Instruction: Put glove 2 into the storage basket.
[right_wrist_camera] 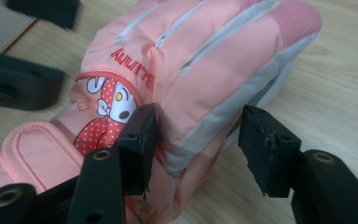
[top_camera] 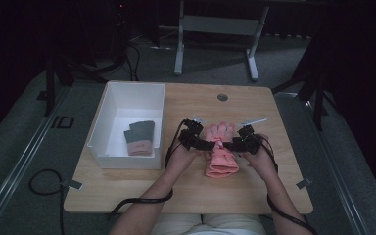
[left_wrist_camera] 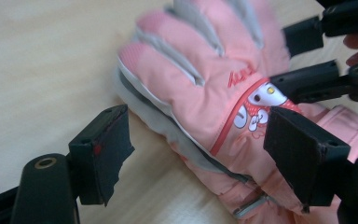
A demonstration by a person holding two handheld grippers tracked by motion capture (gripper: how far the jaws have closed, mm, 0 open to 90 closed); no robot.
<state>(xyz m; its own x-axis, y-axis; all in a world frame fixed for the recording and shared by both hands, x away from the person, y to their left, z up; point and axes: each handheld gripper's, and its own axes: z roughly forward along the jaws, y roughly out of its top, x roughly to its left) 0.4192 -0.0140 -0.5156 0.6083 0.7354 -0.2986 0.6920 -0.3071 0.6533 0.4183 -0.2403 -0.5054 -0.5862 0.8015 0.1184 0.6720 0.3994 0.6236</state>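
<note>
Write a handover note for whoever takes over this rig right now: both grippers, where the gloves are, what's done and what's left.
Left gripper: jaws open, straddling one edge of the pink glove; pads not pressing on it.
Right gripper: jaws around the opposite edge; one pad touches the fabric, the other stands off, so no firm grip yet.
Pink glove: flat on the wooden table, back side up, between both grippers.
White bin at the table's left already holds another glove.
Done: one glove binned, grippers placed.
Left: probably close both grippers on the pink glove, lift it and put it into the bin.
</note>
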